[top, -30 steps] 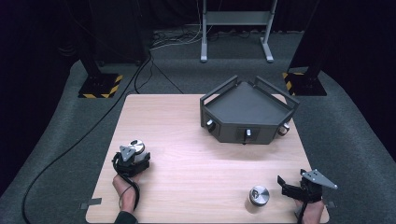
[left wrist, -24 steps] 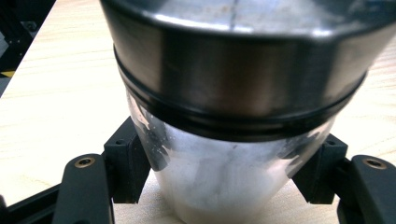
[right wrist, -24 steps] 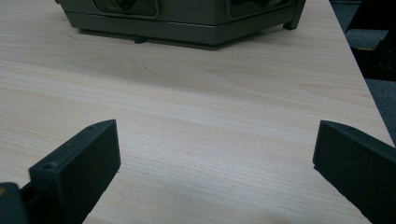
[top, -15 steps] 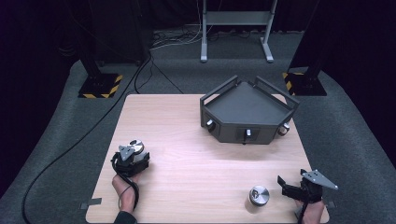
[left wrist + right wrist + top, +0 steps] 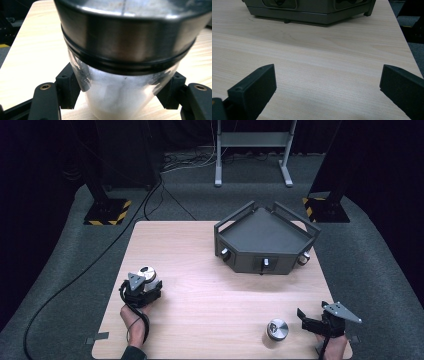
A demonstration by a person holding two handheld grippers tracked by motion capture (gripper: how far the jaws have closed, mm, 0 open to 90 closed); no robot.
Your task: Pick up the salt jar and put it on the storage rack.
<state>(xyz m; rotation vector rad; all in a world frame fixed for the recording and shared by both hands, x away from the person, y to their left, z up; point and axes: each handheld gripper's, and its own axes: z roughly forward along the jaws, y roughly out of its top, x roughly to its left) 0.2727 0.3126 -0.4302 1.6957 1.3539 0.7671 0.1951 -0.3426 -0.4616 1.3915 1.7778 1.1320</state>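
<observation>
The left gripper (image 5: 145, 287), at the lower left of the high view, was clamped on a metal-lidded jar (image 5: 122, 62) below its lid band. The jar looked rigid, smooth and slippery, so gripping under the band suited it. The right gripper (image 5: 327, 87) stood wide and empty.

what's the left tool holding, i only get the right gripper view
Observer: A metal-lidded jar; the left tool is shut on its clear lower body.
Operator: any other jar out there
Observer: Yes, a second jar stands near the table's front edge, just left of the right tool.
Operator: is my tool touching it
Observer: No, the high view shows a gap, and its jaws stand open.
</observation>
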